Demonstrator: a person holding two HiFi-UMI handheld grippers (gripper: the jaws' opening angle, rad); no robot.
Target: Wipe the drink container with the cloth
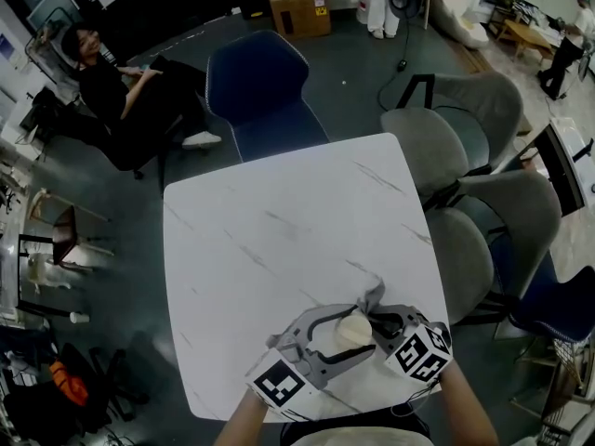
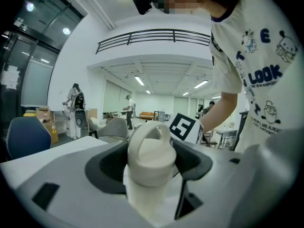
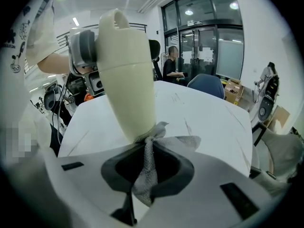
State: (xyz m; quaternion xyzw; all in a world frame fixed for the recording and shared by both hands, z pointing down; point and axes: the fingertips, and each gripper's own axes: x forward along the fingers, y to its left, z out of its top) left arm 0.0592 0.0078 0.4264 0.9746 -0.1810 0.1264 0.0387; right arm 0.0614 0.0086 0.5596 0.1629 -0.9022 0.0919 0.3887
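Observation:
The drink container is a cream bottle with a loop-handled lid point(image 1: 353, 329) point(image 2: 151, 160) point(image 3: 126, 75). My left gripper point(image 1: 337, 339) point(image 2: 151, 175) is shut on it just below the lid, holding it tilted over the near edge of the white marble table point(image 1: 279, 240). My right gripper point(image 1: 379, 316) point(image 3: 147, 163) is shut on a grey mesh cloth point(image 1: 373, 297) point(image 3: 148, 167). The bunched cloth presses against the lower side of the bottle in the right gripper view. A flap of cloth point(image 3: 185, 140) sticks out to the right.
A dark blue chair point(image 1: 263, 91) stands at the table's far side. Grey chairs point(image 1: 483, 175) line the right side. A seated person point(image 1: 112, 100) is at the far left. A cardboard box point(image 1: 297, 3) sits on the floor beyond.

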